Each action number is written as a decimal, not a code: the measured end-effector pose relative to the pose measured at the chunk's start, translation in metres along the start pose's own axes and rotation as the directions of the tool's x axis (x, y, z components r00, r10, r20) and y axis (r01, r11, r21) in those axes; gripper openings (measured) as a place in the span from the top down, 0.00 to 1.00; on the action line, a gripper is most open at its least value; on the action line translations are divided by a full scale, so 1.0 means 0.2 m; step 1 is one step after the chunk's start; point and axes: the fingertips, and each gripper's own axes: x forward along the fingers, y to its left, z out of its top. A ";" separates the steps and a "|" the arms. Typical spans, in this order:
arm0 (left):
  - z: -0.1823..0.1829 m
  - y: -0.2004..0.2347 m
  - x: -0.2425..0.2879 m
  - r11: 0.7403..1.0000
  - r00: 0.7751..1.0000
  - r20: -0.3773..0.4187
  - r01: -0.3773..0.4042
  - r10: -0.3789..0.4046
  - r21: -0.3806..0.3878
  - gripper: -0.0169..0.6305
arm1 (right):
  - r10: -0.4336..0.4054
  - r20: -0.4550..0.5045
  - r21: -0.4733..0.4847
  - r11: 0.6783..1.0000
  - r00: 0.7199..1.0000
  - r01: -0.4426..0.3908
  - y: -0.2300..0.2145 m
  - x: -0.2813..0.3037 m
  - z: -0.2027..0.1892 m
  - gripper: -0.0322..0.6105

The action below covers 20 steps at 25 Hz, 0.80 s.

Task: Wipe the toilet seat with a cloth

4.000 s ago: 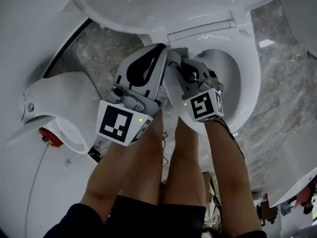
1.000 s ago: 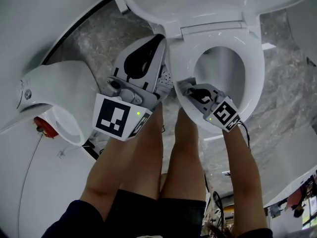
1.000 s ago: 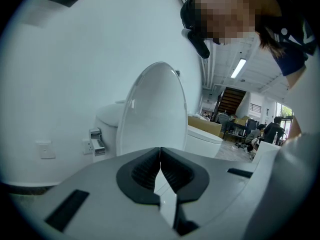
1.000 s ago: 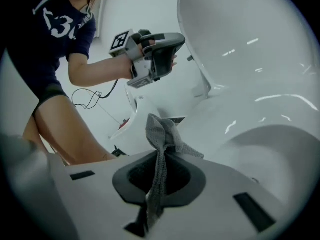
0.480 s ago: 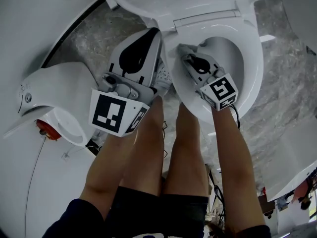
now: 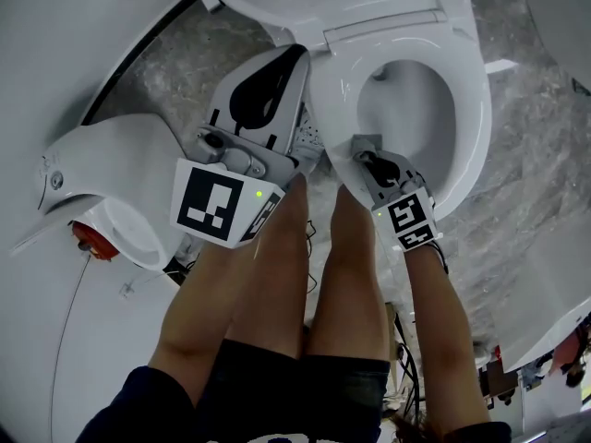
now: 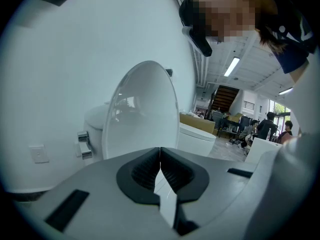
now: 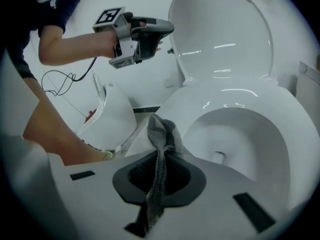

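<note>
Right gripper [image 6: 367,150] draws the cloth [image 8: 162,134] back along the toilet seat [image 6: 471,90].
Its jaws are clamped on the grey cloth. Since half a second ago it has slid from the seat's left side near the hinge to the front-left rim. The left gripper [image 6: 295,58] keeps its place beside the seat, jaws pressed together, empty.

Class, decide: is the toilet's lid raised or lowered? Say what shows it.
Raised. In the right gripper view the lid stands upright at the back, leaving the seat uncovered.
</note>
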 end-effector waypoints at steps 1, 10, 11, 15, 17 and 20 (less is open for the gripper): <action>0.01 0.00 0.00 1.000 1.000 0.001 0.002 -0.002 0.001 0.94 | -0.017 -0.023 0.007 1.000 1.000 0.018 0.00 0.00 -0.01 0.91; 0.04 -0.04 0.00 0.999 1.000 -0.008 0.023 -0.023 0.024 0.94 | -0.072 0.084 0.400 0.916 0.994 0.033 -0.06 0.05 0.10 0.91; 0.04 -0.05 0.00 0.999 1.000 -0.011 0.028 -0.028 0.028 0.94 | -0.074 0.111 0.429 0.903 0.991 0.020 -0.07 0.08 0.15 0.91; 0.03 -0.09 0.00 0.998 0.999 -0.021 0.045 -0.044 0.036 0.94 | -0.071 0.145 0.476 0.880 0.987 -0.007 -0.08 0.12 0.26 0.91; 0.03 -0.11 0.01 0.998 0.998 -0.027 0.057 -0.056 0.038 0.94 | -0.075 0.097 0.465 0.885 0.992 0.021 -0.04 0.09 0.19 0.91; 0.03 -0.15 0.02 0.996 0.997 -0.034 0.078 -0.076 0.042 0.94 | -0.110 -0.039 0.399 0.909 0.993 0.116 0.02 -0.03 -0.03 0.91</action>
